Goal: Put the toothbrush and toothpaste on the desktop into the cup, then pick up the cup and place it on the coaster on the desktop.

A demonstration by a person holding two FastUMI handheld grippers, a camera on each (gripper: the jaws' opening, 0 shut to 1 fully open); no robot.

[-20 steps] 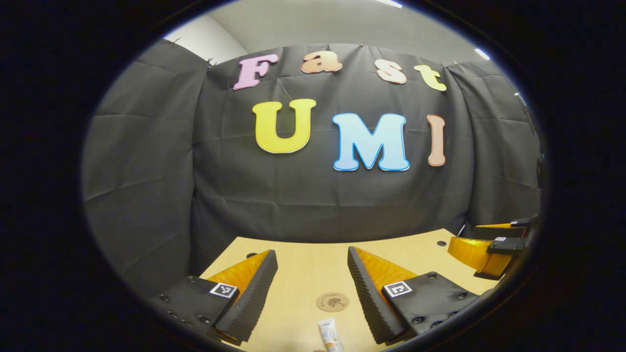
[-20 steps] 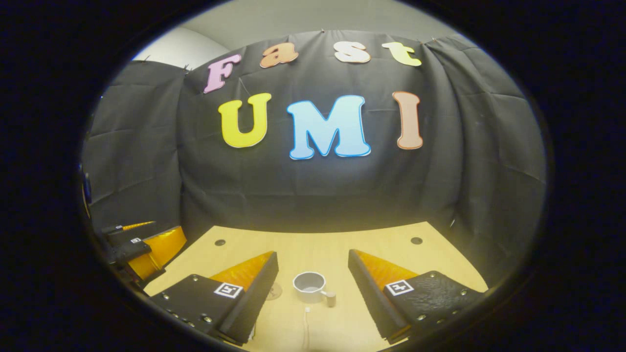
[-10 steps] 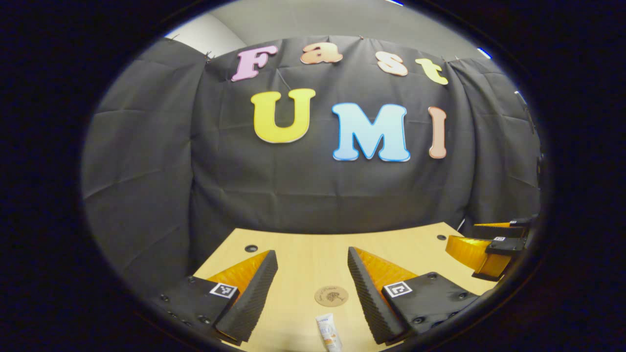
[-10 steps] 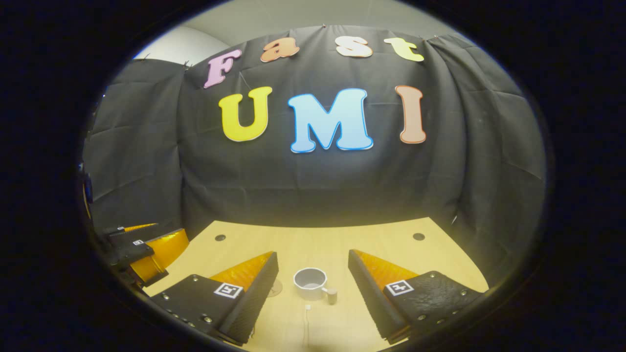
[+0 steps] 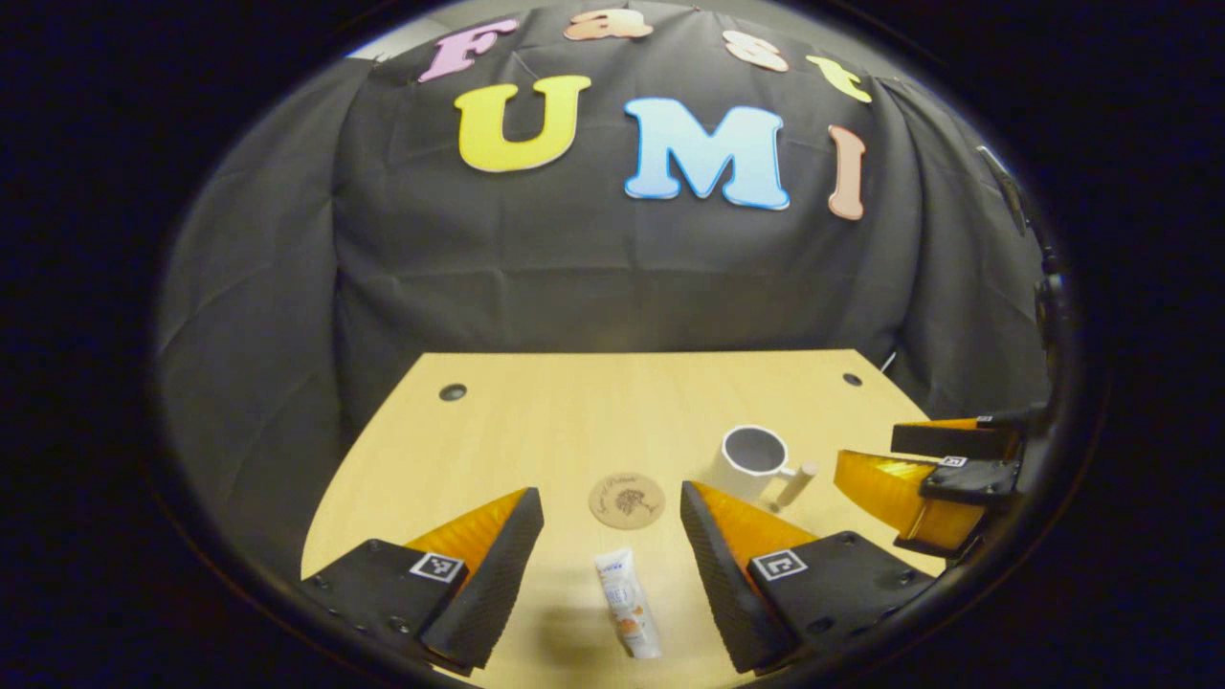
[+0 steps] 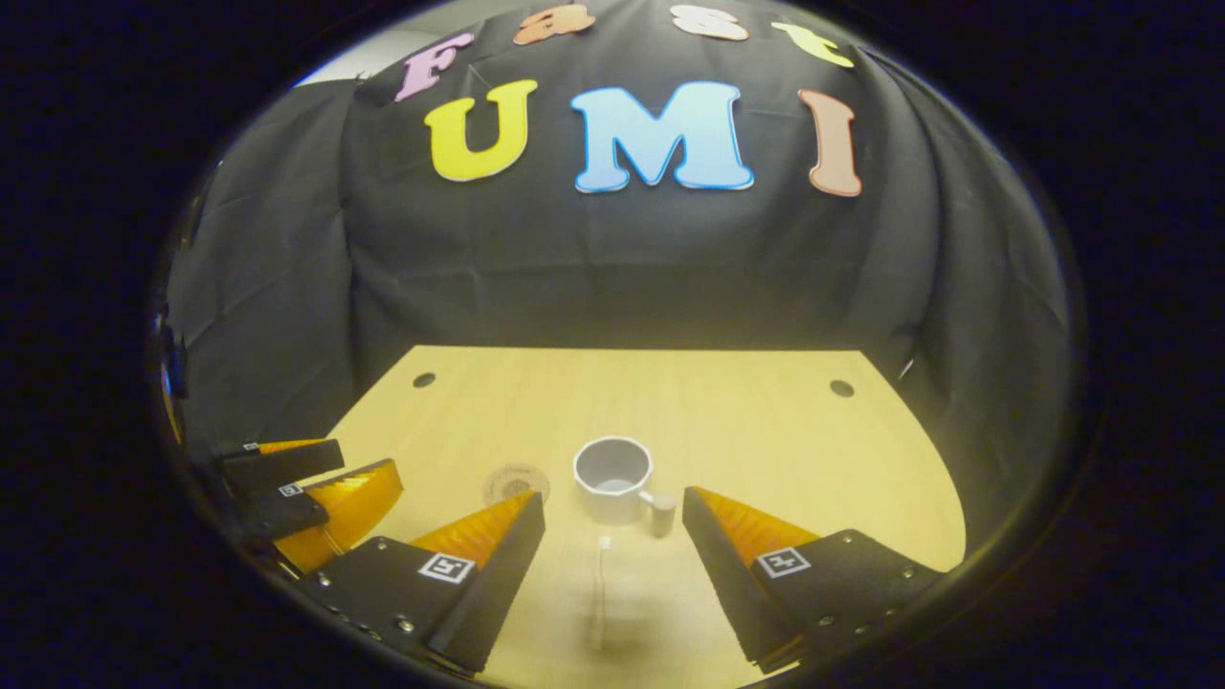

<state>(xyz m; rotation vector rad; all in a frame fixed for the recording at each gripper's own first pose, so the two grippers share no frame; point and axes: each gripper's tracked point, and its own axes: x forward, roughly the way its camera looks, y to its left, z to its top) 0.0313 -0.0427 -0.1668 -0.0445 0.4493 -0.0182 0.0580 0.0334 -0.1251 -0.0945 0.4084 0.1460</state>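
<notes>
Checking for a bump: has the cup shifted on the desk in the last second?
No. In the right gripper view the cup keeps its place beside the coaster, with the toothbrush in front; the camera itself tilted down.

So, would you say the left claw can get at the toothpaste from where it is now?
Probably yes. The left claw is open and empty, and the toothpaste lies flat on the desktop between its fingers, with nothing over it. The coaster sits just beyond.

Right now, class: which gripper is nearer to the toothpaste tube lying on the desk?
Left. The toothpaste tube lies between the open fingers of the left gripper, just ahead. The right gripper is off to the side, lined up with the toothbrush instead.
</notes>
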